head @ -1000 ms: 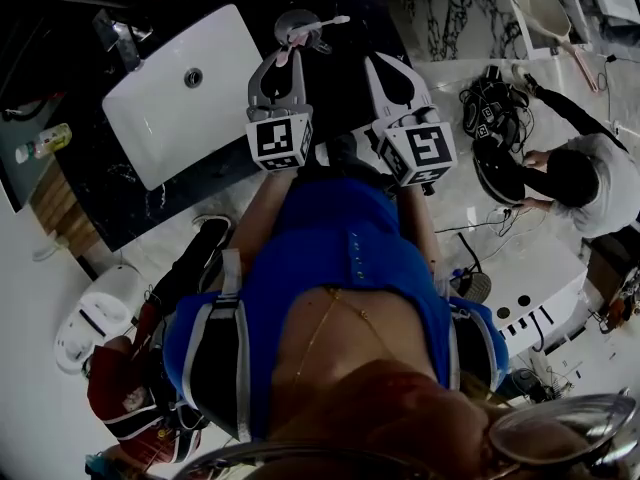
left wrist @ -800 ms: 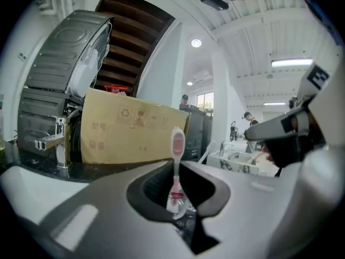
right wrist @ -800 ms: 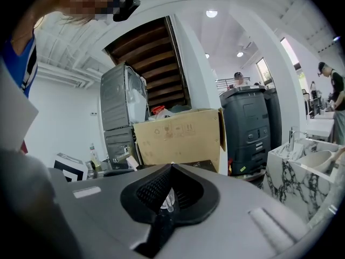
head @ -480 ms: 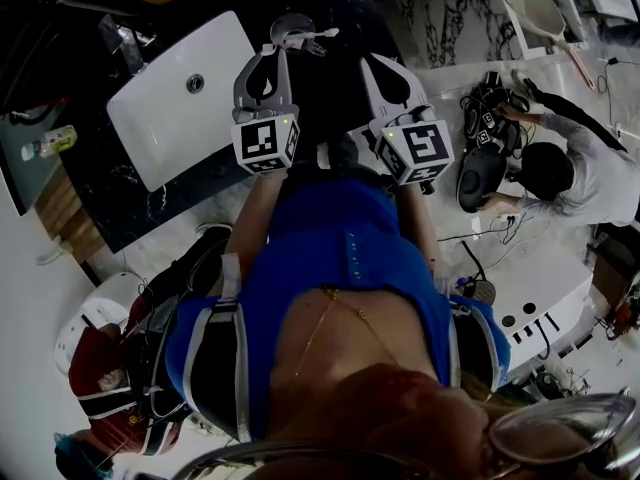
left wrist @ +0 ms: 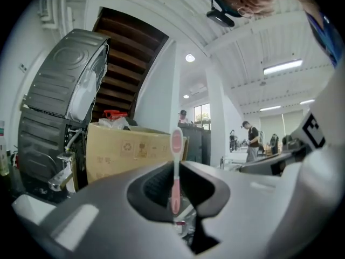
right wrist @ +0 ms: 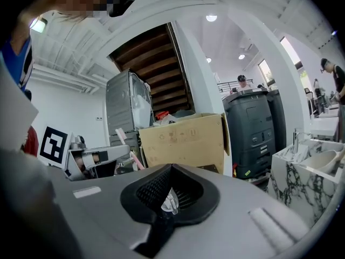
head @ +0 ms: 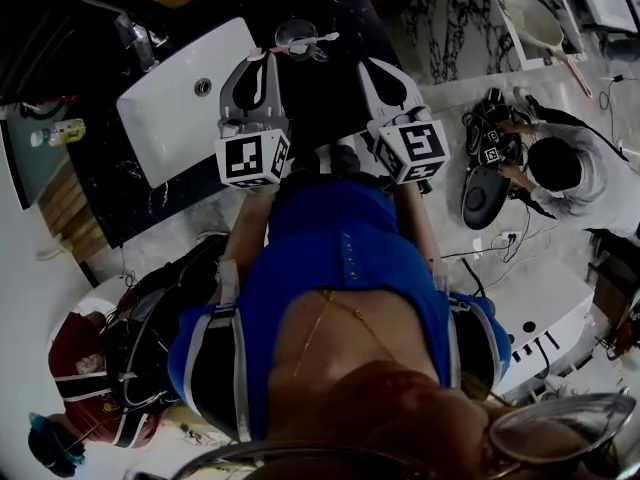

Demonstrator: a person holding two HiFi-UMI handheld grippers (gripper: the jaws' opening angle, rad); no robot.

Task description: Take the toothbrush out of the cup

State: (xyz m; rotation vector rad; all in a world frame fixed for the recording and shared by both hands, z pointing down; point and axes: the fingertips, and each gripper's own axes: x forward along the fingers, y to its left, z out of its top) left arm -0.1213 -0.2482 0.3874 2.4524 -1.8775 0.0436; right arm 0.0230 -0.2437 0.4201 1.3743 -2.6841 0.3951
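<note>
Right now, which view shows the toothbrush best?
Left gripper view: the pink toothbrush stands upright, large and centred, clamped in the jaws of the left gripper. Head view shows it small and dim by the cup. Right gripper view catches only a pink sliver at left.

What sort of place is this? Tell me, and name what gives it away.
Likely a mock bathroom inside a large workspace: a white sink set in a black counter, a marble-patterned vanity, plus a cardboard box and a person handling cabled gear.

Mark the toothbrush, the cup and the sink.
toothbrush (left wrist: pixel 176 171), left gripper view, pink handle.
cup (head: pixel 292 32), head view, its open top.
sink (head: pixel 170 118), head view, white basin floor.
</note>
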